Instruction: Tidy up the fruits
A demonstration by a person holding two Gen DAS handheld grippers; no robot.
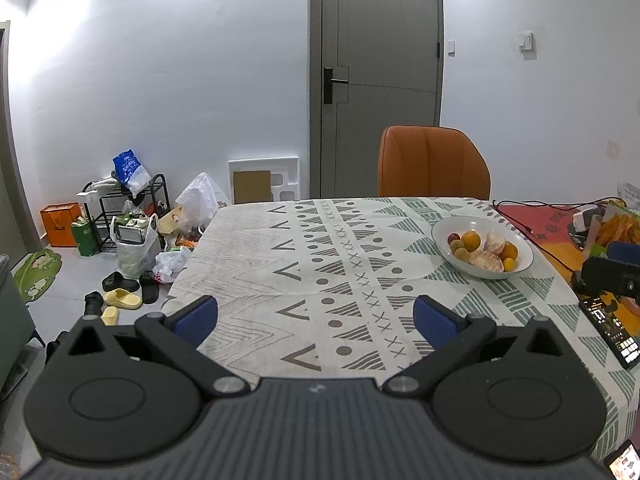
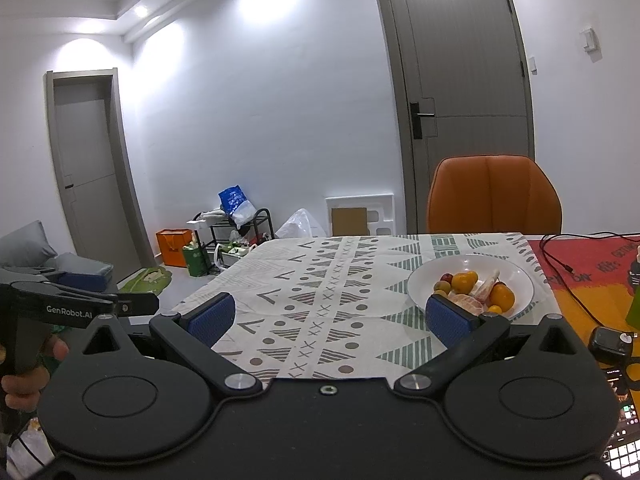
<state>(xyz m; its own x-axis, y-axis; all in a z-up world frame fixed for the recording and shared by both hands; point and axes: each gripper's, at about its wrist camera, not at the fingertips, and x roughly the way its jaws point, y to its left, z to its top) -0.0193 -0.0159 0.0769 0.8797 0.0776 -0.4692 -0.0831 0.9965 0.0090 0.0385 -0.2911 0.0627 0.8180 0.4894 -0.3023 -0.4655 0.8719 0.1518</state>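
Left gripper (image 1: 316,316) is held level above the near part of the patterned tablecloth (image 1: 320,264), jaws spread wide with nothing between them. Right gripper (image 2: 330,318) sits at similar height, jaws likewise wide apart and empty; its right blue pad (image 2: 450,320) overlaps the near rim of the white bowl (image 2: 516,276) in view, contact not determinable. The bowl stands on the cloth's right side, before the orange chair (image 1: 434,162), holding oranges (image 1: 471,240), peeled citrus segments (image 1: 486,261) and small green and red fruits, kinds unclear. A hand (image 2: 28,376) gripping the left tool's handle is partly cut off at the frame edge. A phone (image 1: 610,330) at the table's right is only partly visible.
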